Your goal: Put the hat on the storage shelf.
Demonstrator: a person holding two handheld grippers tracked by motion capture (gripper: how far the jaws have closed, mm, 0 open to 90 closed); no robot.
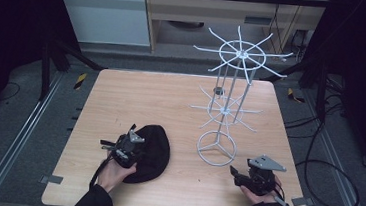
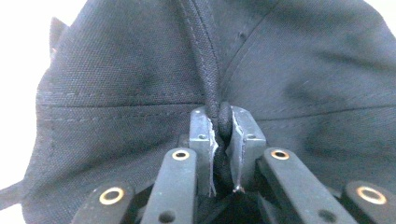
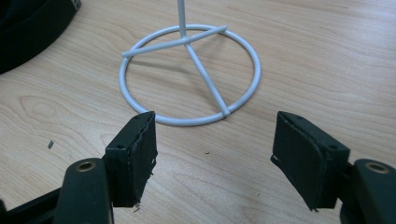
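Note:
A black cap (image 1: 152,150) lies on the wooden table (image 1: 121,97) at the front left. My left gripper (image 1: 128,148) is shut on the cap's edge; in the left gripper view the pads (image 2: 201,135) pinch a thick black seam of the cap (image 2: 140,74). A white wire rack (image 1: 228,102) with two tiers of spokes stands right of centre on a ring base (image 3: 189,74). My right gripper (image 1: 237,175) hovers low at the front right, open, its pads (image 3: 135,154) apart with bare table between them, just short of the ring base.
Metal floor rails run along both sides of the table. Cables lie on the floor at the right. A cabinet and dark frame legs stand beyond the far edge. A corner of the cap (image 3: 28,28) lies at the upper left of the right gripper view.

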